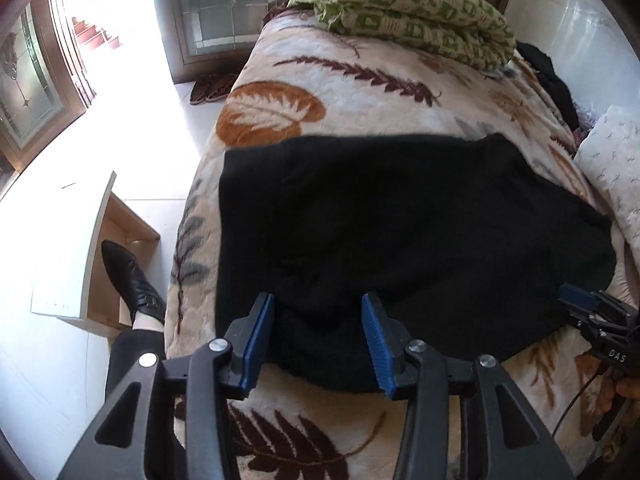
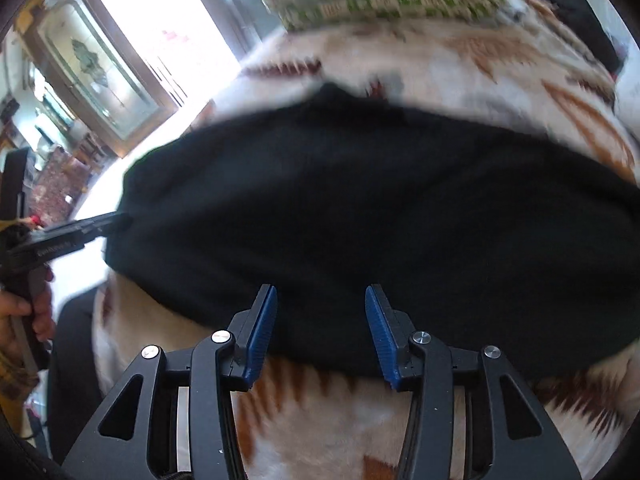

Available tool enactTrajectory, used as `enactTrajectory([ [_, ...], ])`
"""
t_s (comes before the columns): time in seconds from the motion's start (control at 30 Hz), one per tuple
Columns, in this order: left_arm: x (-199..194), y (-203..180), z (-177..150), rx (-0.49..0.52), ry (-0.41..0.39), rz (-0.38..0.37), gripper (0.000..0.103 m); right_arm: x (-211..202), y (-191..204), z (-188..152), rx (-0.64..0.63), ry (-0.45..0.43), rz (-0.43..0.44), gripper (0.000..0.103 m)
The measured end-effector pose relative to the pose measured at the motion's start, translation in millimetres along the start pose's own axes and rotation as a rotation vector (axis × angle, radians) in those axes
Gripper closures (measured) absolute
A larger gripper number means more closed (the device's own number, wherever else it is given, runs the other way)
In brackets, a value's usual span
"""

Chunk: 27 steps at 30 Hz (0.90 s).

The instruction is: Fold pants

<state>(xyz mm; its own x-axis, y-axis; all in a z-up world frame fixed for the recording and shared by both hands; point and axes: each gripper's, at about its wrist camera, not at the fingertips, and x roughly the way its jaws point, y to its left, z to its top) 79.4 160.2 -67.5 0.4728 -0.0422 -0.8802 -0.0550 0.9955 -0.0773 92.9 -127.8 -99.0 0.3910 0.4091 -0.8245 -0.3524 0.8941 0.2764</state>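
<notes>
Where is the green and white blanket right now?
In the left wrist view the folded green and white blanket sits at the far end of the bed, beyond the black pants, near the windows.

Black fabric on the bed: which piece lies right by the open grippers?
The broad black pants spread flat mid-blanket, under both grippers; the other dark garment lies crumpled by the far wall.

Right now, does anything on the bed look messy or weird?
Nothing is spilled or broken. The black pants lie in a fairly flat fold on the leaf blanket. Only a dark bundle of cloth sits crumpled at the far edge beside the folded green quilt.
</notes>
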Motion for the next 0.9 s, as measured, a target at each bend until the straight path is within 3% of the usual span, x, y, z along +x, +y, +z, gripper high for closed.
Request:
enactTrajectory([
  [0.03, -1.6, 0.1, -4.3, 0.016, -0.032, 0.002, 0.053, -2.4, 3.5, -6.0, -0.045, -0.041, -0.006, 0.058],
  [0.17, -7.3, -5.1, -1.7, 0.041, -0.028, 0.038, 0.054, -15.1, 1.5, 7.2, -0.026, 0.014, 0.015, 0.058],
  [0.23, -14.8, -6.0, 4.5, 0.014, -0.032, 0.016, 0.054, -30.0, -10.2, 12.2, -0.002, -0.001, 0.022, 0.057],
  [0.33, -28.9, -18.0, 15.5, 0.0, -0.07, -0.023, 0.054, -57.8, -43.0, 19.3, 0.029, -0.014, -0.037, 0.054],
  [0.47, -35.4, -58.3, 29.5, 0.077, -0.094, -0.074, 0.054, -90.7, -107.8, 30.9, 0.095, -0.032, -0.187, 0.052],
  [0.57, -27.7, -97.2, 40.2, 0.145, -0.084, -0.116, 0.054, -107.1, -153.1, 38.6, 0.159, -0.08, -0.269, 0.039],
  [0.67, -14.6, -136.2, 52.8, 0.215, -0.078, -0.144, 0.054, -111.1, -190.6, 42.0, 0.233, -0.12, -0.261, 0.039],
  [0.77, 3.4, -166.6, 70.5, 0.267, -0.059, -0.153, 0.054, -103.5, -204.6, 45.8, 0.226, -0.138, -0.254, 0.039],
  [0.8, 11.8, -175.0, 78.3, 0.277, -0.047, -0.152, 0.054, -96.2, -207.4, 49.8, 0.219, -0.131, -0.248, 0.04],
  [0.87, 28.4, -187.2, 89.9, 0.284, -0.017, -0.139, 0.054, -83.2, -209.0, 52.4, 0.2, -0.1, -0.224, 0.054],
  [0.9, 38.3, -191.9, 95.3, 0.282, -0.003, -0.13, 0.054, -73.4, -208.5, 55.5, 0.191, -0.073, -0.218, 0.073],
])
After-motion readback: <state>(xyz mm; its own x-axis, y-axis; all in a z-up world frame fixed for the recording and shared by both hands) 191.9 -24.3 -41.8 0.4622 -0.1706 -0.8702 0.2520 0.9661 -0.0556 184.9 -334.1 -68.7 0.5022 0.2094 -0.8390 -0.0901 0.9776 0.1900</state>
